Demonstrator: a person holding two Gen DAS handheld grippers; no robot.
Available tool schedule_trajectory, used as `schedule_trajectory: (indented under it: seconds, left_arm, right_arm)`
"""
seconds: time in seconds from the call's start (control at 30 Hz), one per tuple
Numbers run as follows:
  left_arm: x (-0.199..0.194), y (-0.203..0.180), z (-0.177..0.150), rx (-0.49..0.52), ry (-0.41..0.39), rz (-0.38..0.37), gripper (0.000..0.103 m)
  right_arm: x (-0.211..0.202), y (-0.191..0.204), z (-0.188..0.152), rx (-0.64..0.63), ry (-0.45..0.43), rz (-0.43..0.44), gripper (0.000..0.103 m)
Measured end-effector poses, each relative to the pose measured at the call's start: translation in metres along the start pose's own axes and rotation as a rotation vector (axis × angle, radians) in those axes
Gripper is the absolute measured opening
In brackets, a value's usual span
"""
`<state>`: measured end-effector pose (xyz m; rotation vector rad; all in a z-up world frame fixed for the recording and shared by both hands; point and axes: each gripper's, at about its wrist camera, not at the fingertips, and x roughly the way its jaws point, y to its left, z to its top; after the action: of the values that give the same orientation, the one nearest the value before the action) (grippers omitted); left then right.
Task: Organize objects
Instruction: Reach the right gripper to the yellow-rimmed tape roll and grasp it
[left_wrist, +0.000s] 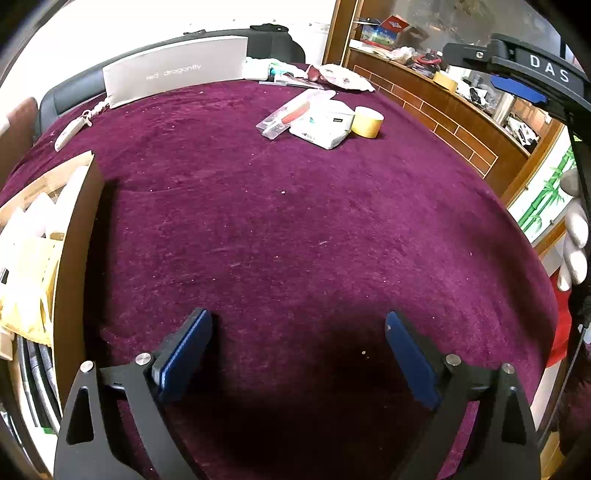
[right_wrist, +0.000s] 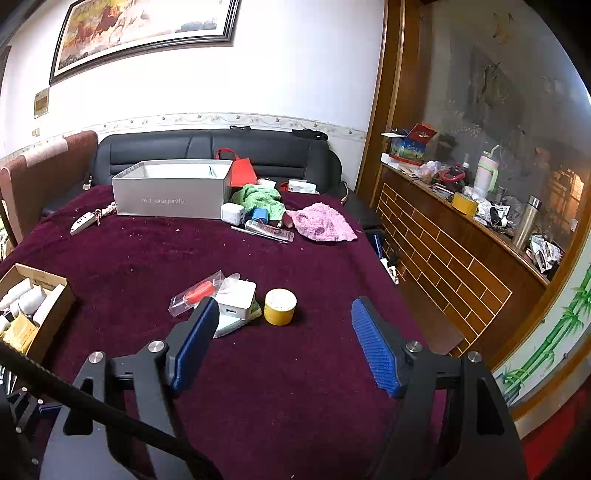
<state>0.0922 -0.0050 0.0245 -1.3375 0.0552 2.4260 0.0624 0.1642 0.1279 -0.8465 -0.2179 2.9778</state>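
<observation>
The left gripper (left_wrist: 297, 350) hangs over the near part of the plush purple cloth (left_wrist: 295, 229), its ribbed blue pads wide apart and holding nothing. The right gripper (right_wrist: 284, 343) is likewise spread wide and bare. Just beyond it lie a squat yellow tape roll (right_wrist: 280, 306), a white boxy charger (right_wrist: 236, 304) and a clear plastic sleeve (right_wrist: 197, 293) with a red tool, clustered mid-cloth. A brown cardboard box (right_wrist: 55, 314) sits at the left edge. At the far edge stands a grey rectangular box (right_wrist: 171, 201), with a crumpled pink cloth (right_wrist: 319, 223) to its right.
</observation>
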Motion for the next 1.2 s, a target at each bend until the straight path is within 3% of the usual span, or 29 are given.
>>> schedule_trajectory:
  seconds: [0.4,0.53,0.63,0.7,0.9,1.0,1.07,1.17,1.2]
  left_arm:
    - [0.002,-0.003,0.001,0.016,0.012,-0.004,0.099]
    - [0.003,-0.003,0.001,0.021,0.013,0.0,0.099]
    - [0.003,-0.003,0.001,0.018,0.012,-0.004,0.1]
    - [0.004,-0.004,0.001,0.022,0.014,-0.006,0.1]
    - [0.005,-0.007,0.001,0.038,0.022,0.011,0.1]
    - [0.005,-0.009,0.001,0.048,0.025,0.02,0.101]
    - [0.005,-0.009,0.0,0.049,0.026,0.021,0.101]
    - [0.007,-0.013,-0.001,0.067,0.034,0.04,0.101]
    - [0.008,-0.015,-0.001,0.081,0.04,0.053,0.101]
  right_arm:
    - [0.028,0.002,0.0,-0.009,0.068,0.024,0.074]
    - [0.078,-0.029,0.017,0.169,0.185,0.193,0.074]
    - [0.124,-0.053,0.025,0.271,0.226,0.28,0.074]
    - [0.149,-0.055,0.027,0.288,0.274,0.299,0.074]
    - [0.206,-0.044,0.019,0.278,0.402,0.253,0.074]
    - [0.213,-0.045,0.011,0.315,0.436,0.32,0.067]
    - [0.208,-0.049,0.008,0.344,0.453,0.38,0.048]
    - [0.195,-0.047,0.003,0.306,0.49,0.423,0.043]
    - [0.191,-0.045,-0.001,0.3,0.524,0.505,0.042]
